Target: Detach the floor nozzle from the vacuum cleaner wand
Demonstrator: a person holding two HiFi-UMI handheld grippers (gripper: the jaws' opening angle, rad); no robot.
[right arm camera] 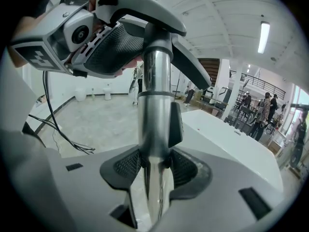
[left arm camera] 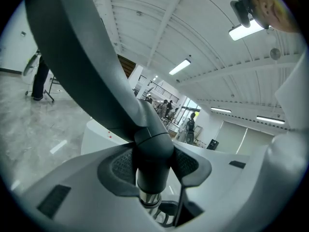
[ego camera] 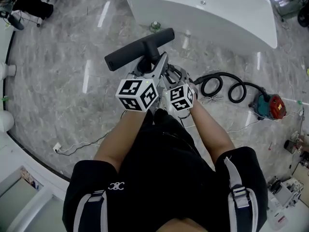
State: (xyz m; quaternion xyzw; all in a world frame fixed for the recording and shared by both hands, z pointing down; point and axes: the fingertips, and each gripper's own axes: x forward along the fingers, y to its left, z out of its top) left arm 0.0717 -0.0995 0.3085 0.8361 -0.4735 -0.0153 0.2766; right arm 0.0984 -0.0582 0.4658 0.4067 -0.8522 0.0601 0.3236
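The left gripper [left arm camera: 154, 164] clamps the neck of the dark grey plastic floor nozzle [ego camera: 140, 50], held up over the grey marble floor [ego camera: 58, 81]. The right gripper [right arm camera: 155, 166] clamps the shiny silver metal wand [right arm camera: 155, 95]. Best to pull straight apart along the tube with a slight twist.

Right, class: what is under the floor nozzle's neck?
A short stretch of shiny wand shows below the floor nozzle; whatever runs on inside the neck is covered.
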